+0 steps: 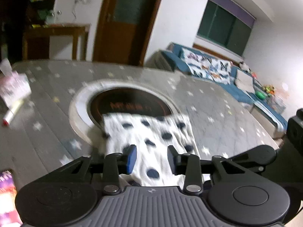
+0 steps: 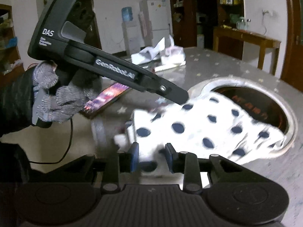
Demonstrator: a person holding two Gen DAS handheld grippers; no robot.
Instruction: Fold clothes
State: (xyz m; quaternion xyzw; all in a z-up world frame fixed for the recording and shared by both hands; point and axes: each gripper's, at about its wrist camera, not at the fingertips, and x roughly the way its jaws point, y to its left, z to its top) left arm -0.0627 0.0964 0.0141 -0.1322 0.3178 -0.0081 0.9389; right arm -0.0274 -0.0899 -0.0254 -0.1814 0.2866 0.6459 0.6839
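A white cloth with dark polka dots point(image 1: 151, 132) lies on the grey table point(image 1: 217, 117), its far end draped over the round sunken burner point(image 1: 128, 104). My left gripper point(image 1: 152, 157) hovers over the cloth's near part, blue pads apart, with the fabric showing in the gap below. In the right wrist view a gloved hand point(image 2: 51, 98) holds that left gripper point(image 2: 184, 98), whose tip meets the cloth's far-left edge point(image 2: 198, 128). My right gripper point(image 2: 152, 157) stands open at the cloth's near edge, nothing pinched.
A phone with a lit screen point(image 2: 106, 100) lies left of the cloth. A pink-white packet point(image 2: 172, 56) and papers sit at the far side of the table. The burner's metal rim point(image 2: 291, 128) curves around the cloth's right end. A blue sofa point(image 1: 217, 71) stands beyond the table.
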